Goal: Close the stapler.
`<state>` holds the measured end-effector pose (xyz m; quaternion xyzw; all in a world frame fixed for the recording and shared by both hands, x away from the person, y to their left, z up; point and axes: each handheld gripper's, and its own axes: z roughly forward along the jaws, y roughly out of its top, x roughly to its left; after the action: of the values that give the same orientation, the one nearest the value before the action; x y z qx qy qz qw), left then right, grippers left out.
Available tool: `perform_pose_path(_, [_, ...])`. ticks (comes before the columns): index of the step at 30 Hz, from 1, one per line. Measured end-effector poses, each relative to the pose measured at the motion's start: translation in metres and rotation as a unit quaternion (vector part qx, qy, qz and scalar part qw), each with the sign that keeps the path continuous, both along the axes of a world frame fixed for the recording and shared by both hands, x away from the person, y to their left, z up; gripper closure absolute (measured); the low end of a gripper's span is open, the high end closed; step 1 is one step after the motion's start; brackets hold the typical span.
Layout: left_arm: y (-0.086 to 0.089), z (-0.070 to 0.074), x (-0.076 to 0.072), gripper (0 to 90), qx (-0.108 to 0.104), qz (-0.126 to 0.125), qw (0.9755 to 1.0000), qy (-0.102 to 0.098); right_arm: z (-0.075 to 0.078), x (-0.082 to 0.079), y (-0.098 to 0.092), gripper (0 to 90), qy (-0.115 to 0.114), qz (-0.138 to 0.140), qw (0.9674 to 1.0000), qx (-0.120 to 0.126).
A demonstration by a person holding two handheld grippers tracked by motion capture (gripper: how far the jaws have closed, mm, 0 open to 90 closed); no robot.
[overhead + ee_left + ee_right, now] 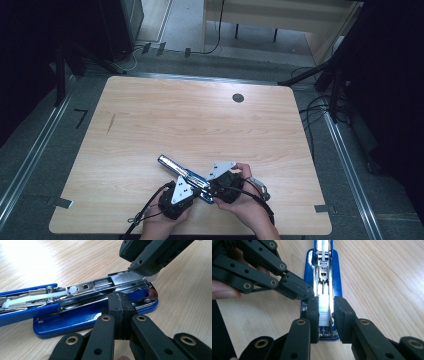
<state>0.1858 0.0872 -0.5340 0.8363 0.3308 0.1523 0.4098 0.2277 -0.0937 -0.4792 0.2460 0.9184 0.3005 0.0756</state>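
Both grippers crowd the near edge of the table, meeting over an opened blue stapler that lies aslant there. The left gripper and right gripper block each other's way across it. Toward the far edge and both far corners the wood lies open; a small dark round cap sits flush near the far edge.

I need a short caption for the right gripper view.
Right gripper lowering a staple strip into the opened blue stapler; shut left gripper steadies it.
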Motion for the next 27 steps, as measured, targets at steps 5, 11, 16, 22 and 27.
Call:
perform_pose_path(5, [0.0,0.0,0.0,90.0,-0.001,0.001,1.0,0.0,0.002,0.0,-0.003,86.3,0.002,-0.013,0.9996,0.026])
perform_pose_path(11, [0.0,0.0,0.0,90.0,-0.001,0.0,1.0,0.001,-0.005,0.0,0.002,90.0,-0.008,-0.023,0.9986,0.046])
perform_pose_path(16, [0.0,0.0,0.0,90.0,0.002,0.0,1.0,0.0,-0.011,0.002,0.011,90.0,-0.021,-0.03,0.9976,0.059])
perform_pose_path(22, [0.0,0.0,0.0,90.0,0.001,0.0,1.0,0.001,-0.02,0.003,0.017,90.0,-0.027,-0.036,0.9975,0.054])
perform_pose_path(27, [0.0,0.0,0.0,90.0,0.0,0.0,1.0,0.001,-0.019,0.002,0.015,90.0,-0.021,-0.034,0.9979,0.05])
